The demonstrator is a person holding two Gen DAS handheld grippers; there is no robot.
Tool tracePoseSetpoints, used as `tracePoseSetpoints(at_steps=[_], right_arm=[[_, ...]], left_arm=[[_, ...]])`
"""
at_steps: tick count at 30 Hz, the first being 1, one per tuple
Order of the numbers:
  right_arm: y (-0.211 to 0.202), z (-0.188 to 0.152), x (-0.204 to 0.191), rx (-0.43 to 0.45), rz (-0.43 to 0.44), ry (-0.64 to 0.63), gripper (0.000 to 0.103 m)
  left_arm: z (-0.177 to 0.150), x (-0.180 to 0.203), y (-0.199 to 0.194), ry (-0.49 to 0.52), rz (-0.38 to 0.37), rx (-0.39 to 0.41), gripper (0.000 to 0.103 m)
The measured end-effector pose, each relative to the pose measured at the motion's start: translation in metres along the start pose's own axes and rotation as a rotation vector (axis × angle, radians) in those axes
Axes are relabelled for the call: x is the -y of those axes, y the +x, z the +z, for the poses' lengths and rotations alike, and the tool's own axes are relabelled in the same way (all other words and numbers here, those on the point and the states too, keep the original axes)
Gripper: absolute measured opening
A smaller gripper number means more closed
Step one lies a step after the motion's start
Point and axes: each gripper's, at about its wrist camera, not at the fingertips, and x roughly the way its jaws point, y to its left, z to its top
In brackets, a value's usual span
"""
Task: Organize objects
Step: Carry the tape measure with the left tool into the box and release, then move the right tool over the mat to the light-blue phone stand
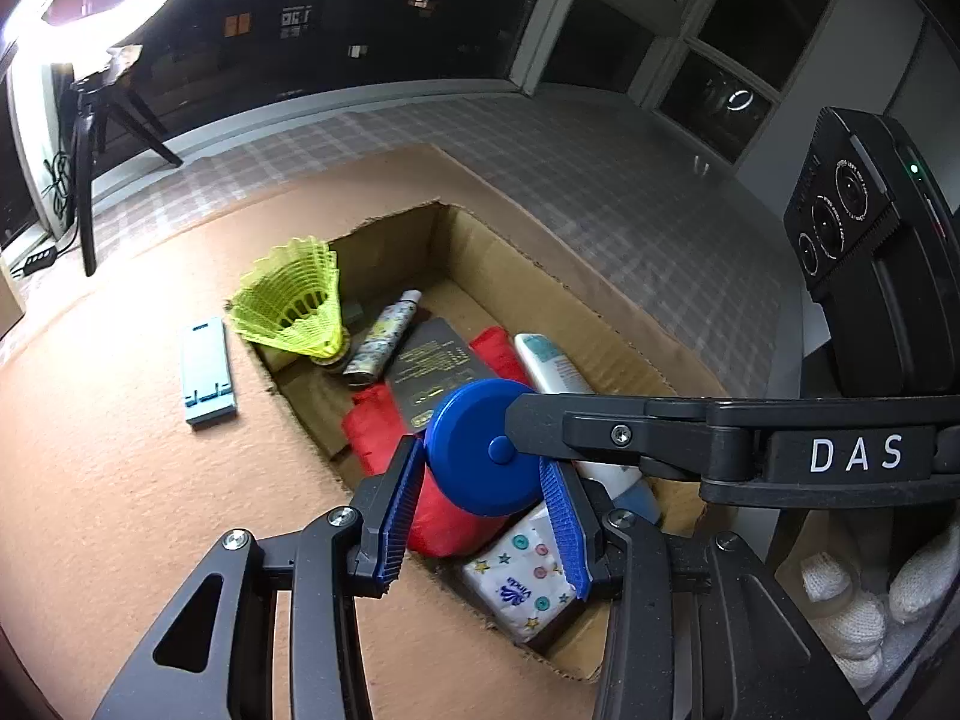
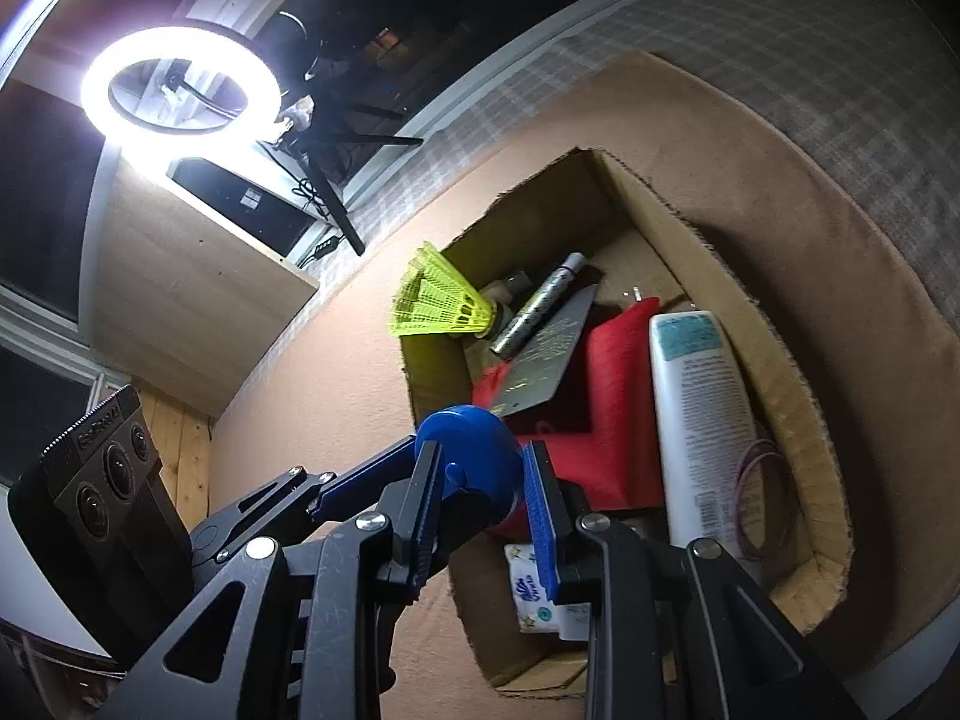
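A round blue tape-measure case [image 1: 480, 444] [image 2: 462, 438] hangs over an open cardboard box [image 1: 600, 300] [image 2: 720, 252]. My left gripper [image 1: 480, 468] is shut on it, one blue pad against each side of its rim. My right gripper [image 2: 480, 462] is shut on the same case, pinching its flat faces edge-on. In the left wrist view a black right finger [image 1: 540, 420] lies across the case. In the box lie a yellow shuttlecock [image 1: 294, 306] [image 2: 438, 300], a printed tube [image 1: 384, 336], a dark card [image 1: 432, 372], red cloth [image 1: 372, 426], a white bottle [image 2: 702, 420] and a tissue pack [image 1: 522, 576].
A light-blue phone stand [image 1: 207, 372] lies flat on the tan mat left of the box. A lit ring light [image 2: 180, 81] on a tripod stands beyond the table's far edge. A rubber band [image 2: 762, 498] lies in the box beside the bottle. A white-gloved hand [image 1: 852, 600] shows at lower right.
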Motion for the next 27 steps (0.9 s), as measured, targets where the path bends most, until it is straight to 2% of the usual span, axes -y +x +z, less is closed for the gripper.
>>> tracePoseSetpoints(at_steps=[6, 9, 11, 16, 23, 27], right_arm=[[-0.004, 0.000, 0.002, 0.012, -0.021, -0.012, 0.025], [-0.003, 0.000, 0.003, 0.003, -0.047, -0.016, 0.031], [-0.004, -0.001, 0.004, 0.008, -0.061, -0.020, 0.036], [-0.009, -0.003, 0.008, 0.025, -0.070, -0.009, 0.040], [-0.013, -0.007, 0.011, 0.030, -0.061, 0.012, 0.040], [-0.014, -0.011, 0.007, 0.027, -0.061, 0.003, 0.040]], left_arm=[[0.002, 0.006, 0.006, 0.011, -0.023, -0.027, 0.046], [0.001, 0.008, 0.005, 0.013, -0.023, -0.029, 0.055], [0.001, 0.007, 0.005, 0.011, -0.024, -0.028, 0.055], [0.000, -0.006, -0.003, -0.009, -0.017, -0.019, 0.055], [0.001, -0.049, -0.020, -0.092, 0.020, 0.009, 0.055], [0.004, -0.087, -0.023, -0.186, 0.051, 0.004, 0.055]])
